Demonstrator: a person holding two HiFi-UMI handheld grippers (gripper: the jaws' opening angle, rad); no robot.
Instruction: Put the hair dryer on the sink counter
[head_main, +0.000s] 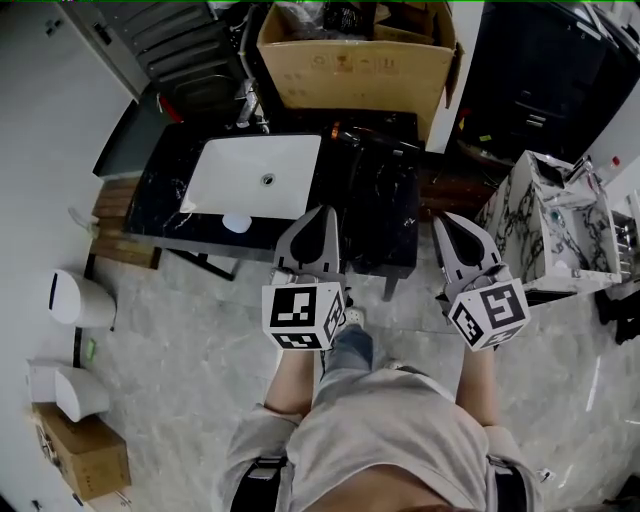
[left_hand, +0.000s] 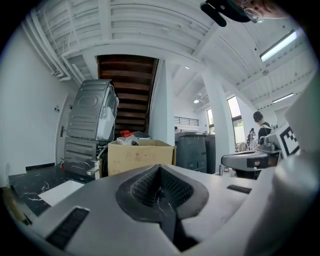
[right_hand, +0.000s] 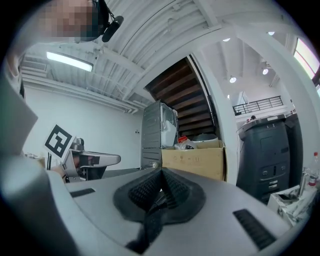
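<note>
left claw (left_hand: 160, 172), right claw (right_hand: 161, 174) — both closed, empty — distant person (left_hand: 260, 126) only in left gripper view

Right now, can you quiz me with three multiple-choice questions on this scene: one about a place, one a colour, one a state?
1. Where is the big open cardboard box? A in the basin; B beyond the sink counter; C under the counter.
2. The counter top is: A black; B white; C wooden.
3. The left gripper and right gripper are: A wide open; B holding a hair dryer; C shut, empty.
Answers: 1 B, it stands past the counter's far edge. 2 A, dark stone with pale veins. 3 C, their fingers meet with nothing between.
</note>
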